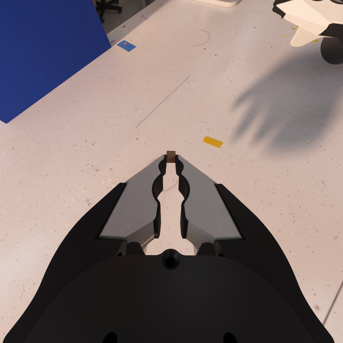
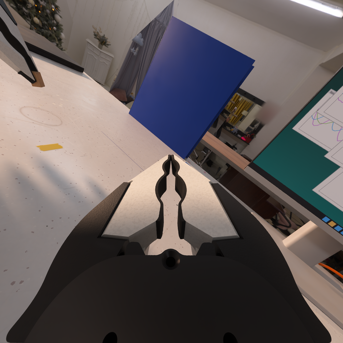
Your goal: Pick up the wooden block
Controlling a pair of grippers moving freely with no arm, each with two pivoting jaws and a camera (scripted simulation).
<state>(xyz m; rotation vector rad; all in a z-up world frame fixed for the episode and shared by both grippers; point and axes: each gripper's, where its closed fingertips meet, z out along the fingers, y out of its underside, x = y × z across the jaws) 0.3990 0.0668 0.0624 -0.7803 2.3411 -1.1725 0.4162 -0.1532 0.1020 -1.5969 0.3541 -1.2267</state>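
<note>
We logged the grasp step: the left gripper [image 1: 171, 157] had its fingertips closed on the wooden block [image 1: 171, 156], pinched at the very tips, low over the speckled table [image 1: 111, 185] just short of the yellow tape strip [image 1: 212, 141]; contact with the table we couldn't tell. Next move, we judged, called for a straight lift without slackening the pinch. The right gripper [image 2: 171, 156] sat closed and empty, well apart from the tape. The monitor [image 2: 297, 148] showed plots; no brands readable.

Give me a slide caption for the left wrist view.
Left gripper pinching a small wooden block at its fingertips above the speckled white table.
</note>
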